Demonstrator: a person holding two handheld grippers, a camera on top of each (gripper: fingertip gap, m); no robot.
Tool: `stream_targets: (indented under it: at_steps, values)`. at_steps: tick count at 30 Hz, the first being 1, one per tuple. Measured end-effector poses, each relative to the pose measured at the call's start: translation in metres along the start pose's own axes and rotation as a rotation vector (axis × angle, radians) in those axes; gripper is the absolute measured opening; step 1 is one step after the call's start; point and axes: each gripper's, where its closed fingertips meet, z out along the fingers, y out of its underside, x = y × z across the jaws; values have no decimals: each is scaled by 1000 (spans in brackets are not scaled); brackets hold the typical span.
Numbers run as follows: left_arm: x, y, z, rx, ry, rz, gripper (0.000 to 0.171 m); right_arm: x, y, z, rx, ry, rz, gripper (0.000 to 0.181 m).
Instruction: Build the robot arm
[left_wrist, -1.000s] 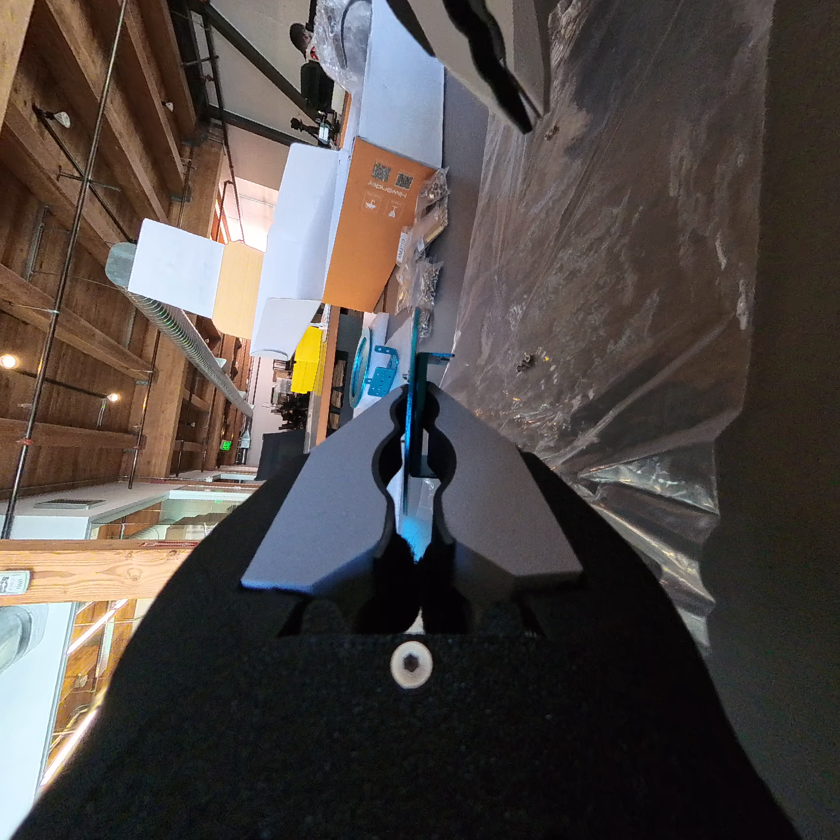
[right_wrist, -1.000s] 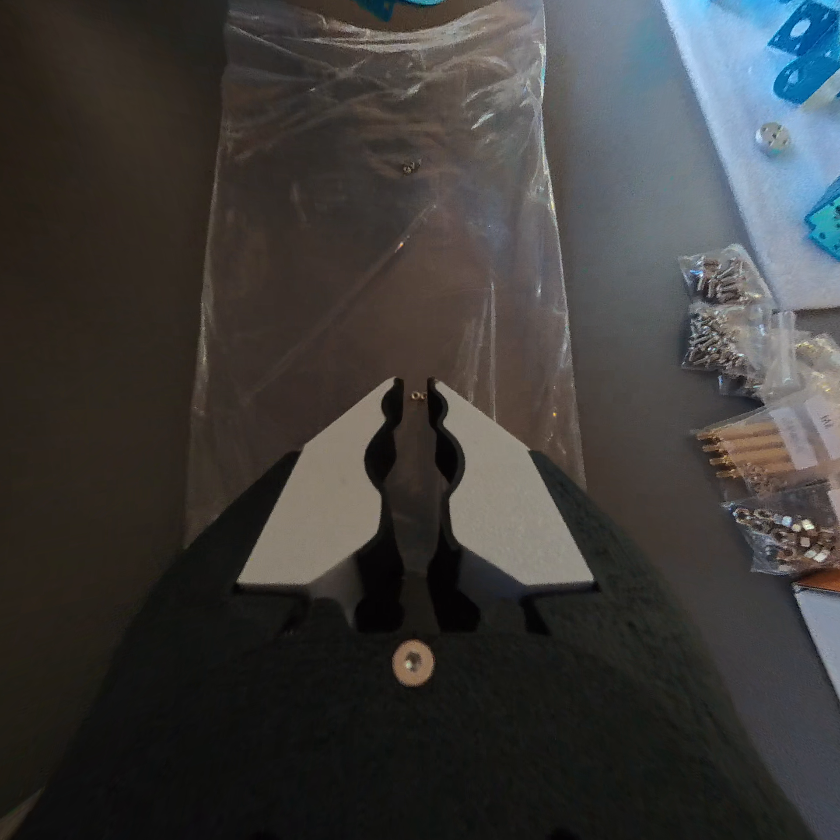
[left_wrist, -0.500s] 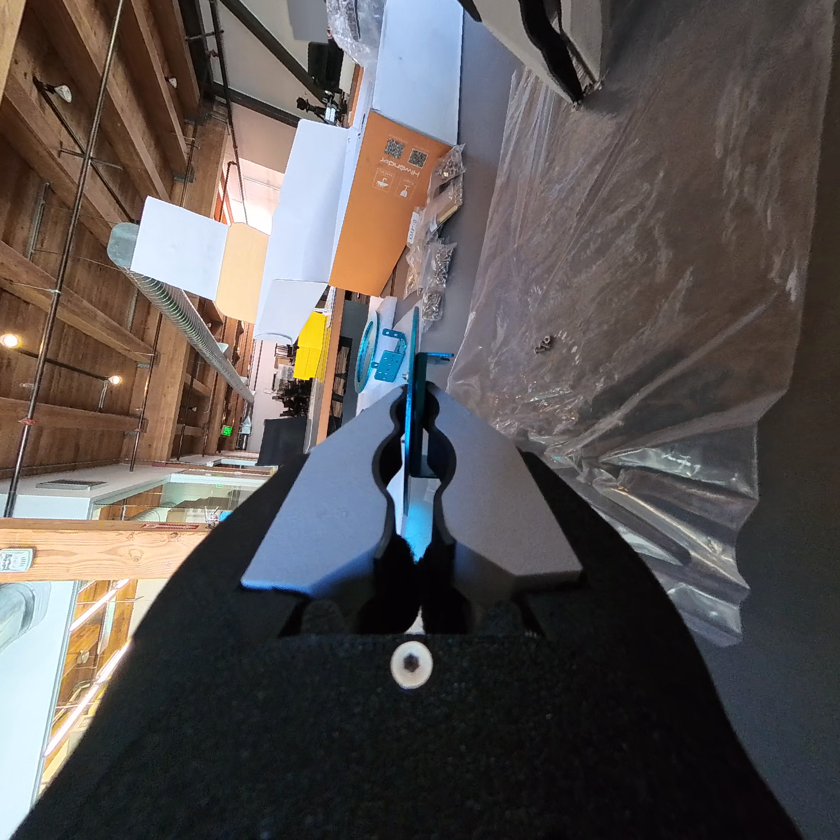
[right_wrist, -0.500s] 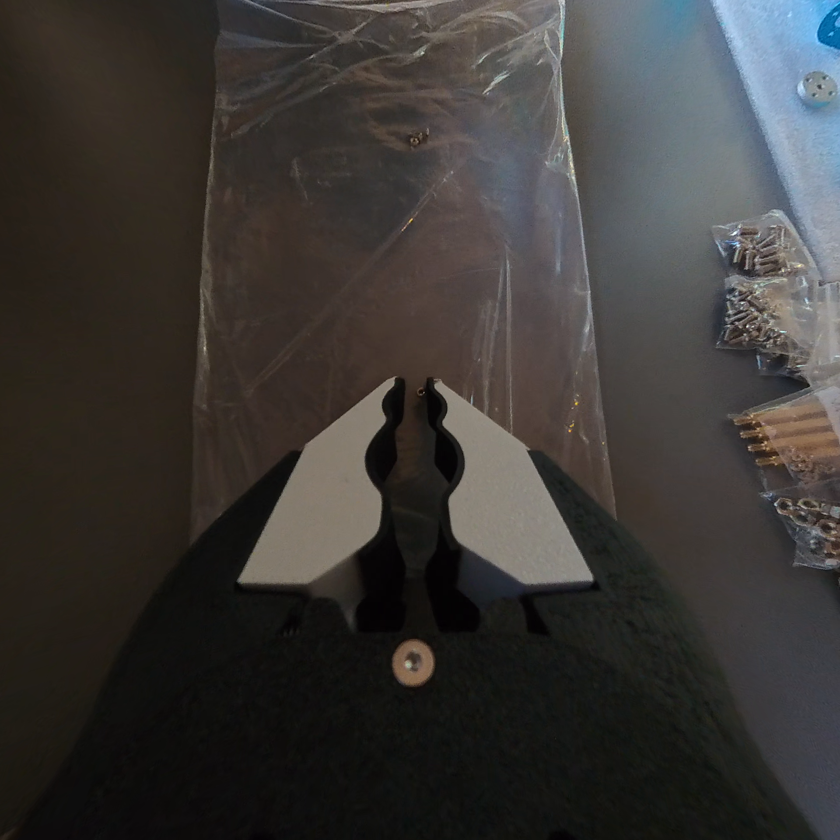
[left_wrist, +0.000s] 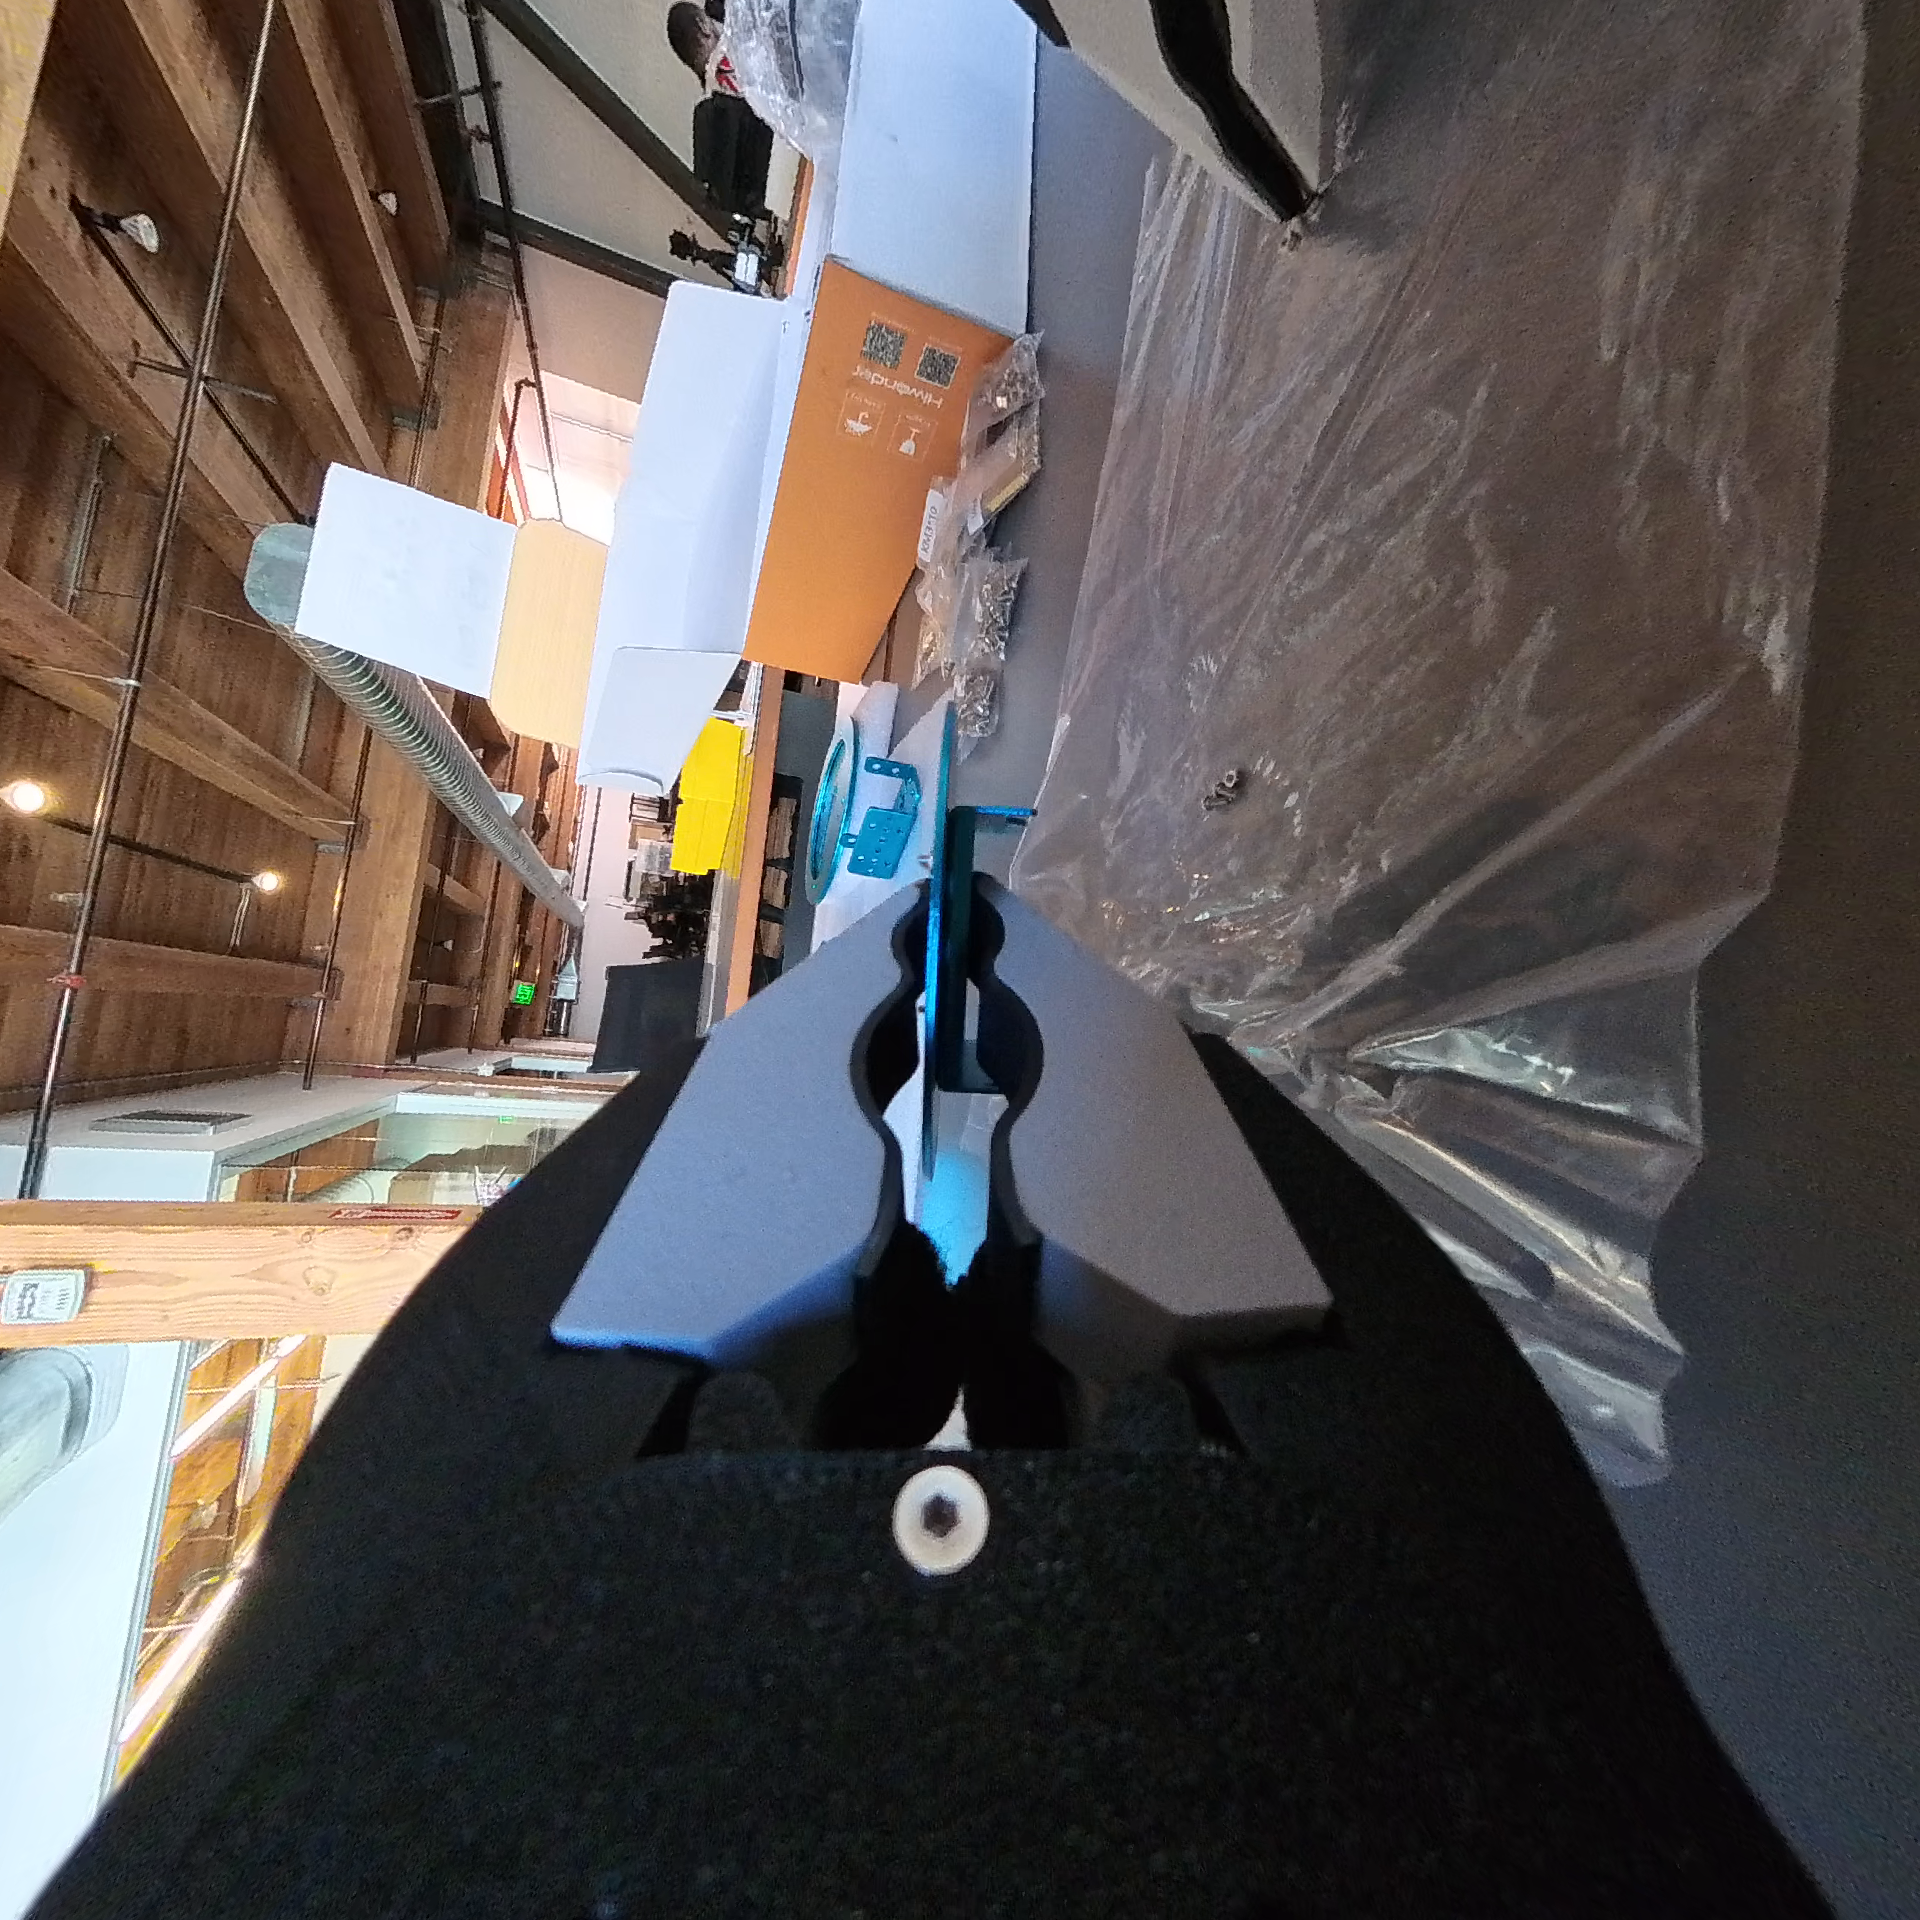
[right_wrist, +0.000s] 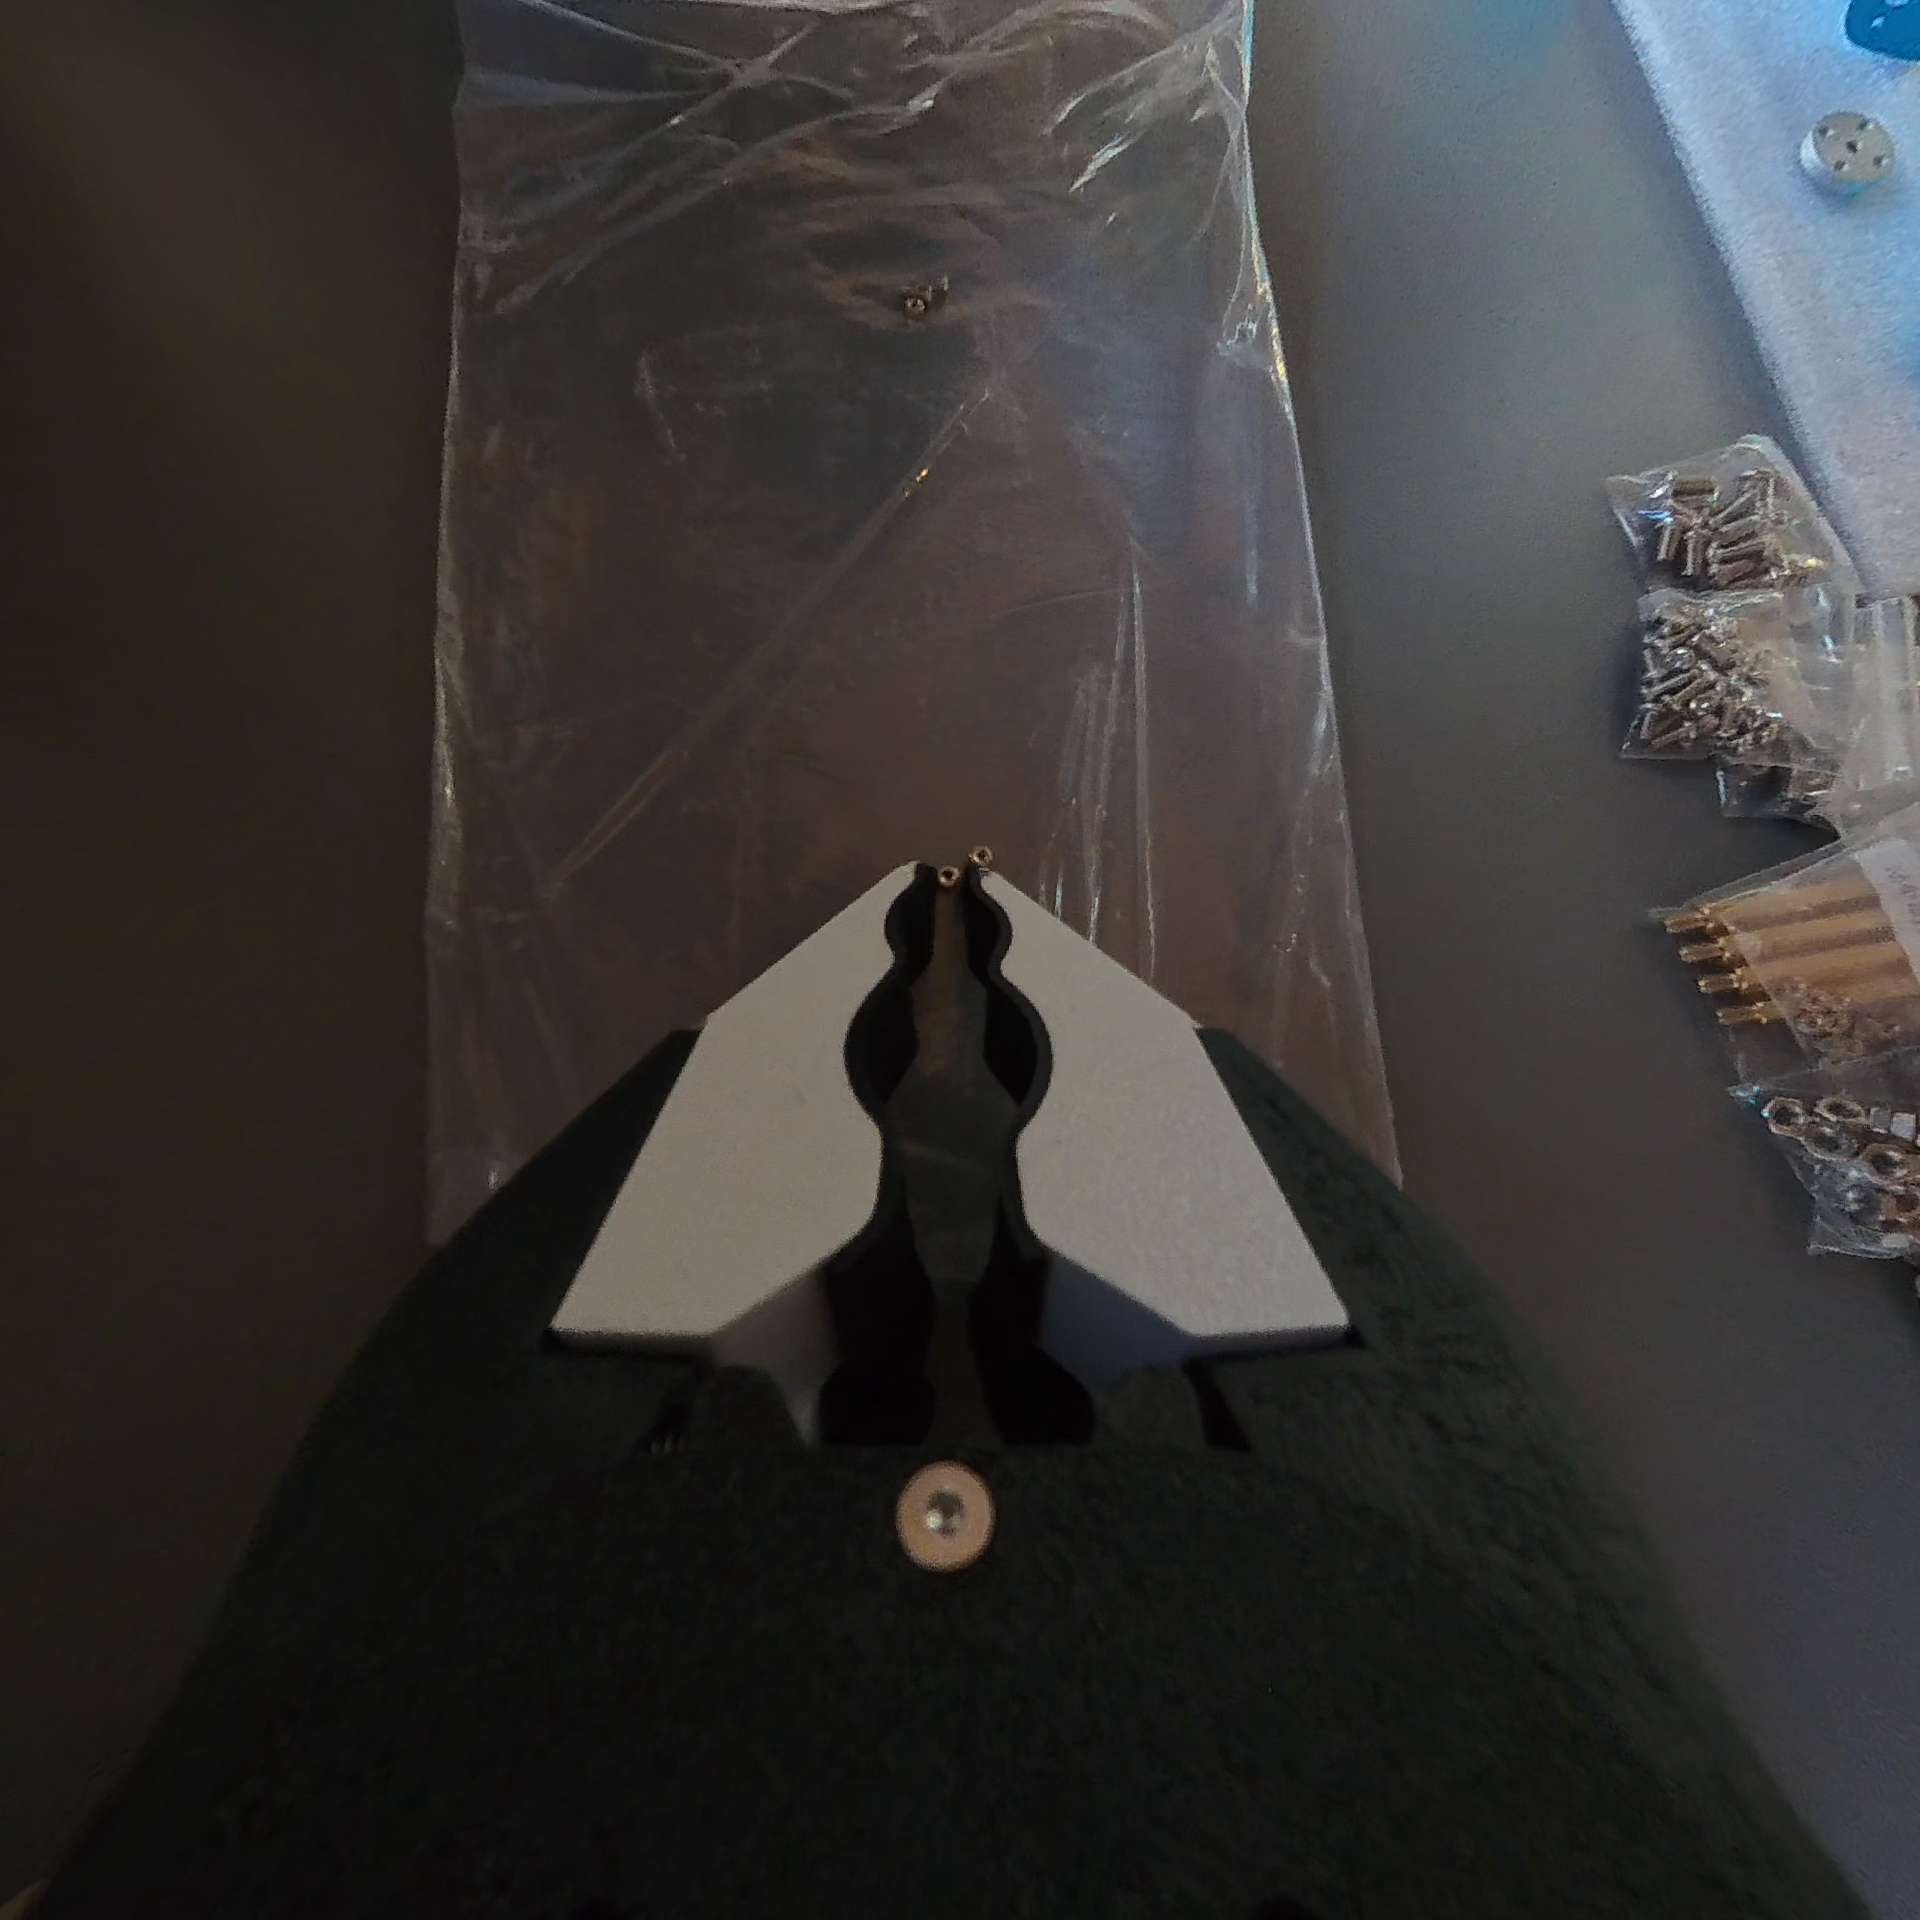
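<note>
My left gripper is shut on a thin blue metal plate, held edge-on above the grey table. A clear plastic bag lies flat to its right, with two tiny nuts on it. The right gripper's fingers show at the top of that view, on the bag. In the right wrist view my right gripper rests on the bag, its jaws nearly closed around a small brass nut. A second nut lies just past the right tip. Two more nuts lie farther up the bag.
Small bags of screws, brass standoffs and nuts lie to the right of the clear bag. A white foam sheet is at the far right. An orange and white box and blue brackets stand beyond the left gripper. The grippers' ends are close to 20 cm from one another.
The right gripper's jaws have narrowed around the small nut at their tips. The left gripper still holds the blue plate and has shifted slightly relative to the bag.
</note>
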Motion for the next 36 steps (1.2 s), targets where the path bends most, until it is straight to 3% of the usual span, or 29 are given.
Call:
stream_targets:
  at_steps: [9, 18, 36]
  values:
    - [5, -6, 0, 14, 2, 26, 2, -4, -2, 1, -4, 13, -56, 0]
    - [7, -7, 0, 14, 8, 32, 2, -17, -19, 1, 57, -36, -62, 8]
    - [9, -13, -1, 29, 8, 48, 2, -18, -15, 13, 22, -31, -73, 6]
